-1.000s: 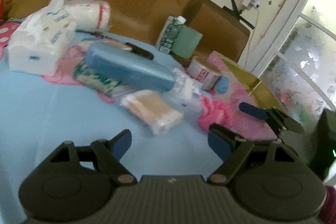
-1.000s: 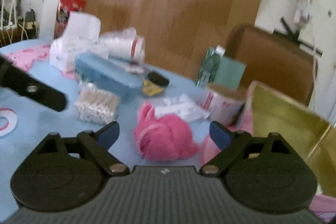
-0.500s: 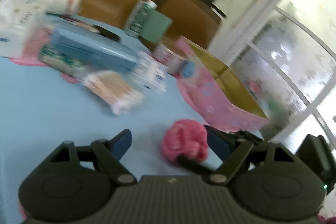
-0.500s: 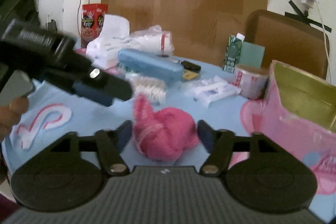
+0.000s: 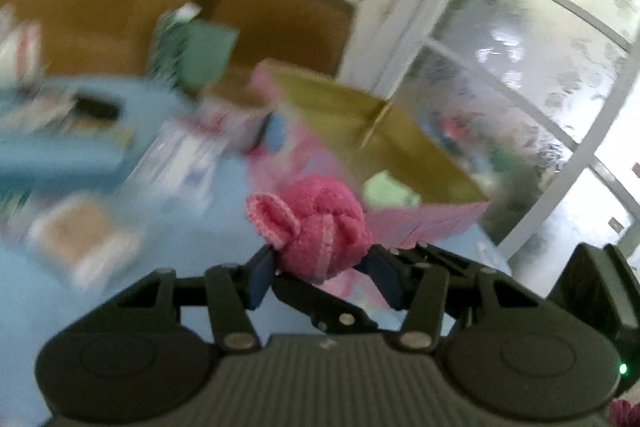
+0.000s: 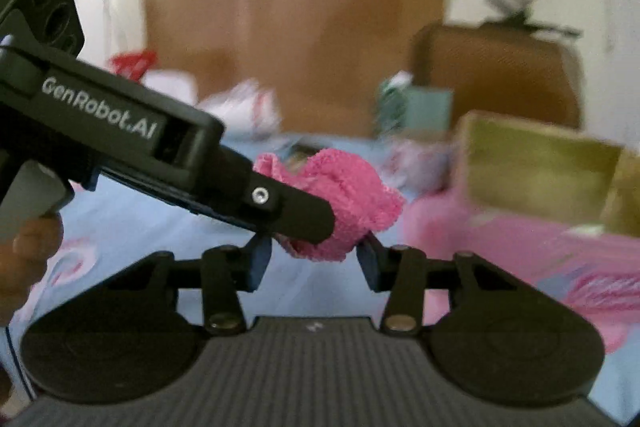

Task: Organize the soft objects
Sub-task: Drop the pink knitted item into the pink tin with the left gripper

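A fluffy pink knitted bundle is held off the blue tablecloth by both grippers at once. My left gripper is shut on it from one side. My right gripper is shut on the same bundle from the other side; the left gripper's black body crosses in front of it in the right wrist view. An open pink box with a gold inside stands just beyond the bundle, also in the right wrist view. Something pale green lies inside it.
The view is blurred by motion. On the blue tablecloth to the left lie a blue case, a pack of cotton swabs and small packets. A green carton and a brown chair back stand behind the box.
Both grippers have closed on the pink bundle and lifted it off the table. It has moved toward the pink box, and the left wrist view has swung right.
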Tool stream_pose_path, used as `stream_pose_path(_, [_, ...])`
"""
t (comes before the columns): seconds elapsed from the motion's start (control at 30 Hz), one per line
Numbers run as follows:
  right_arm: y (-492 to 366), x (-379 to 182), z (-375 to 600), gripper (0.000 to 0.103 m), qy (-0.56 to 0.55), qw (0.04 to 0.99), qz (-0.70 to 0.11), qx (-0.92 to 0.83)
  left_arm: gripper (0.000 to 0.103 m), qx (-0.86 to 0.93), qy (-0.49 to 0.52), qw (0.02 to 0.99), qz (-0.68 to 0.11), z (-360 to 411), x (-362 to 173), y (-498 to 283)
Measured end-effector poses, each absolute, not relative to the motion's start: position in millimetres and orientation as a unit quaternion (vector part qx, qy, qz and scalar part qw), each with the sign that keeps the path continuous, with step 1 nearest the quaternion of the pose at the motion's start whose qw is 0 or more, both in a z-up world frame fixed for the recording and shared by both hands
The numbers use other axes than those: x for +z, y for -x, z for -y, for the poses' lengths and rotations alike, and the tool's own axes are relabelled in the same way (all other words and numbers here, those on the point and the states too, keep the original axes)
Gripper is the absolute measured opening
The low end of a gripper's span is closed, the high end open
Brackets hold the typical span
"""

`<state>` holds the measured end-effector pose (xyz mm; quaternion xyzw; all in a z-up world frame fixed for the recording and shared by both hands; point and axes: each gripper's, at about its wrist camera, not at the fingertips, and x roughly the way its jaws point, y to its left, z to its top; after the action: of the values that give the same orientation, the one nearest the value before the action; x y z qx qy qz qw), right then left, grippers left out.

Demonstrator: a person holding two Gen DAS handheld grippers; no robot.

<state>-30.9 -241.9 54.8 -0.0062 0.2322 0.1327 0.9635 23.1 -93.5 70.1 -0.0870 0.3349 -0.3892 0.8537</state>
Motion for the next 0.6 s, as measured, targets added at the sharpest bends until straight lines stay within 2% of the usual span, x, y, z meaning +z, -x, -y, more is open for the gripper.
stream_pose_path(0.27, [16,83,310,0.050,-0.007,0.980,-0.195,0.029,0.056,-0.434,0.022,0.857,-0.276,194,99,-39])
stream_pose_path(0.3, [14,83,316,0.051,-0.009,0.980,-0.197,0.016,0.057,-0.436,0.017,0.857,-0.275,205,98,-42])
stream_pose_path(0.37, [10,81,328,0.053,-0.017,0.978,-0.207,-0.008,0.070,-0.430,0.006,0.859,-0.277,222,94,-46])
stream_pose_path(0.4, [9,79,333,0.056,-0.023,0.976,-0.215,-0.019,0.073,-0.418,0.000,0.866,-0.275,228,93,-45])
stream_pose_path(0.47, [8,75,341,0.083,-0.042,0.973,-0.220,-0.050,0.075,-0.396,-0.017,0.880,-0.262,233,90,-42])
stream_pose_path(0.5, [10,73,344,0.089,-0.052,0.974,-0.213,-0.064,0.076,-0.393,-0.021,0.883,-0.256,231,90,-40])
stream_pose_path(0.57, [18,71,348,0.092,-0.067,0.974,-0.201,-0.080,0.086,-0.389,-0.021,0.889,-0.242,219,90,-35])
stream_pose_path(0.6, [19,71,349,0.092,-0.072,0.974,-0.198,-0.083,0.088,-0.382,-0.021,0.895,-0.230,210,91,-31])
